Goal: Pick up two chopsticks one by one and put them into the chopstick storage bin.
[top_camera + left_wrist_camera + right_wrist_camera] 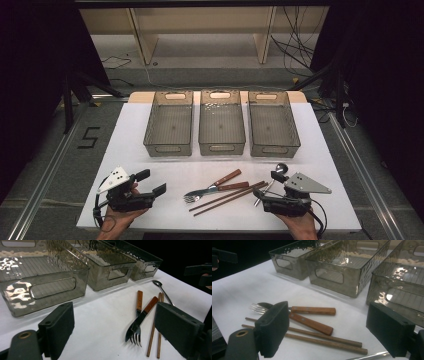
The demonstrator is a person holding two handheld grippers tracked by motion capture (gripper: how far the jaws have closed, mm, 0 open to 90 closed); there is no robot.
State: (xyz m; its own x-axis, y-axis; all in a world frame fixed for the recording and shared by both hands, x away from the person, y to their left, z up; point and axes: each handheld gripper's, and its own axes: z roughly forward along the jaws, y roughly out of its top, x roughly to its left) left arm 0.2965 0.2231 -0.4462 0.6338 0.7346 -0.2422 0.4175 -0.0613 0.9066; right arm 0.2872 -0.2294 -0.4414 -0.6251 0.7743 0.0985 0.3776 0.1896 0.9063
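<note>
White tabletop (150, 175), biggest thing in frame. Three smoky clear bins in a row at the far side: left bin (168, 125), middle bin (222, 124), right bin (273, 125), each with slot handles in the end walls, ribbed floors, textured walls. My left tool (152, 184) sits at the near left, jaws apart, nothing between them. My right tool (264, 189) sits at the near right, jaws wide apart, nothing clamped, just beside the cutlery. Cutlery lies in a loose pile between the two tools, in front of the middle and right bins. Pair of plain brown wooden chopsticks (227, 198), side by side, longest items. Knife (231, 187) with serrated dark blade and riveted wood handle, lying across the fork (212, 186), which has steel tines and a matching wood handle. All-metal spoon (281, 169) at the right end, bowl toward the right bin
</note>
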